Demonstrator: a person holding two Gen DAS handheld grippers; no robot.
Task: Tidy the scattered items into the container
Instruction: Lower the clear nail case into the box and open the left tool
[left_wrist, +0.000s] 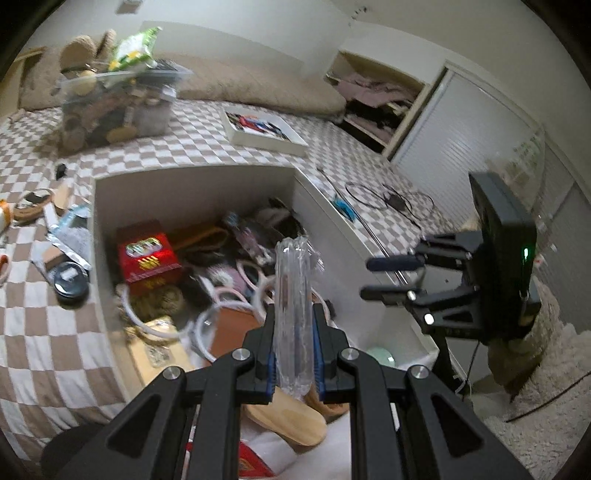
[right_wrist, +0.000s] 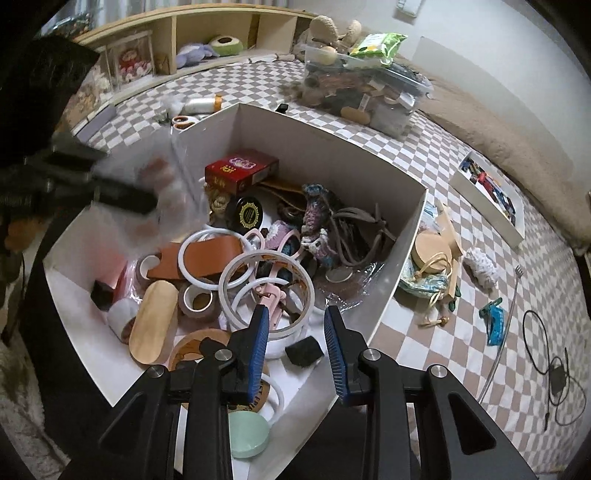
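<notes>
Left claw (left_wrist: 293, 354): clenched on a clear plastic bag (left_wrist: 293, 295), held upright over the box (left_wrist: 192, 192). The bag's contents are too blurred to name; it has not been let go into the box yet.

Right claw (right_wrist: 295, 347): released, nothing between the pads, hanging over the near half of the box.

Box interior, near to far: mint disc (right_wrist: 248, 434), wooden oval (right_wrist: 153, 321), white rings (right_wrist: 240, 273), tape roll (right_wrist: 197, 301), brown leather piece (right_wrist: 207, 260), crochet piece (right_wrist: 314, 221), black round tin (right_wrist: 248, 214), red carton (right_wrist: 240, 170). My judgement: well over half the job is done, as the box holds most of the loose goods.

Still out on the checked bed (right_wrist: 424, 350), right of the box: a wood-and-pouch pile (right_wrist: 432, 262) just beside the wall, white yarn (right_wrist: 480, 267), teal clip (right_wrist: 493, 321), metal rod (right_wrist: 504, 325), black cable (right_wrist: 554, 365). Beyond the far corner: scissors (right_wrist: 183, 121), thread spool (right_wrist: 201, 104). On the left side: black lid (left_wrist: 71, 282), foil packets (left_wrist: 70, 236).

Farther off: a flat tray (right_wrist: 491, 195) and a full clear bin (right_wrist: 365, 92). I cannot tell if these count as scattered.
</notes>
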